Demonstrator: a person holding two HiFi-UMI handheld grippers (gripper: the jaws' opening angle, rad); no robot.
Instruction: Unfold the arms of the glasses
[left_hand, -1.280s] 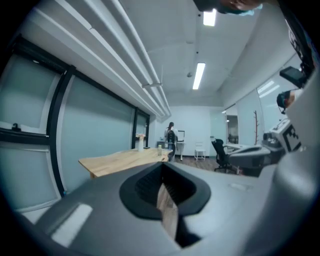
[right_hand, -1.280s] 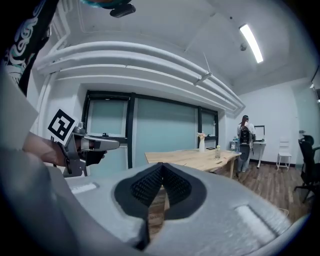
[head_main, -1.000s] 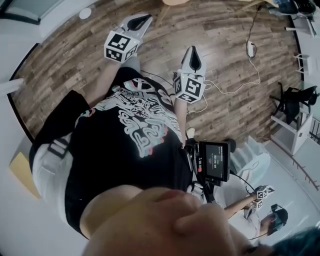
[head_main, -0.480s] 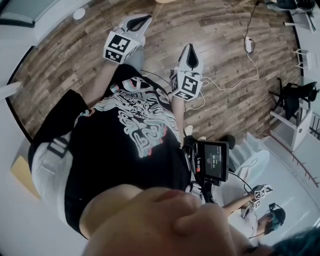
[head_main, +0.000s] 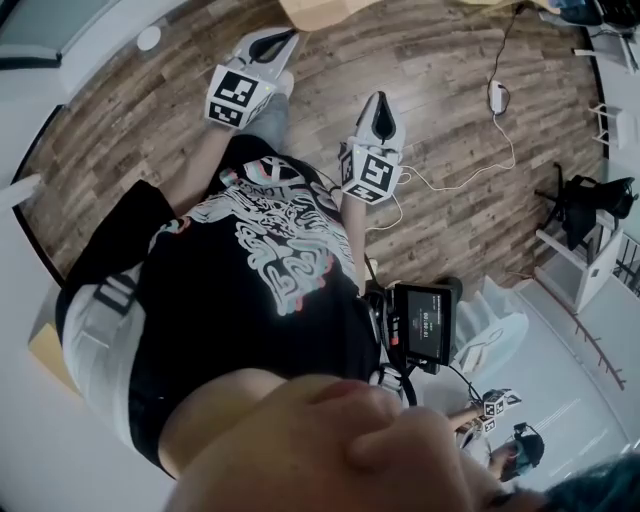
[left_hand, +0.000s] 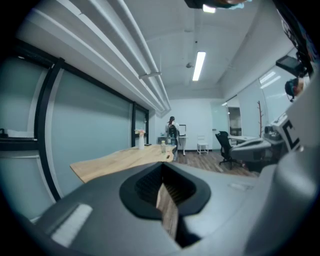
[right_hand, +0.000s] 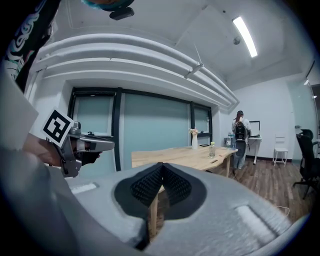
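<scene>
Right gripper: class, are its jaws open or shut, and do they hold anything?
Shut and empty: the right gripper shows, in its own view, jaws meeting at the tips with nothing between them.

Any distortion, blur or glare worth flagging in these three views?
Head view: heavy fisheye bends the floor planks; an out-of-focus patch fills the bottom. Left gripper view: black vignette at the corners, ceiling light blown out, near jaws soft. Right gripper view: same vignette, wooden table sharp, foreground blurred.
</scene>
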